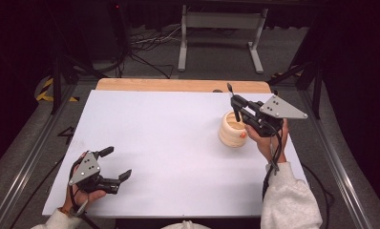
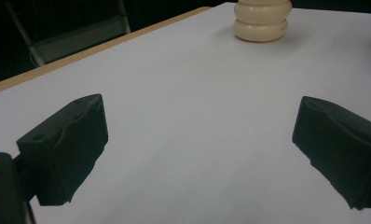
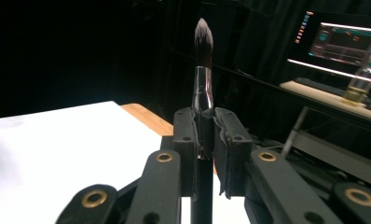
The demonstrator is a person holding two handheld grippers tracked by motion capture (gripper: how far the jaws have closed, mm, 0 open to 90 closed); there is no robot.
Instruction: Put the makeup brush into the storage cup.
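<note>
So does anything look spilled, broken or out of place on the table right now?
Nothing stands out. The holder stands upright on the table, the right gripper grips a brush bristles up above it, and the left gripper rests open.

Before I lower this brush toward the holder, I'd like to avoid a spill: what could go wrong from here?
1. The right gripper pinches the brush on its thin handle, bristles up, so it could pivot or slip on the way down.
2. The holder stands free near the right edge of the table; a sideways nudge might tip it.
3. The left gripper is open and far off, so it can't steady the holder.
</note>
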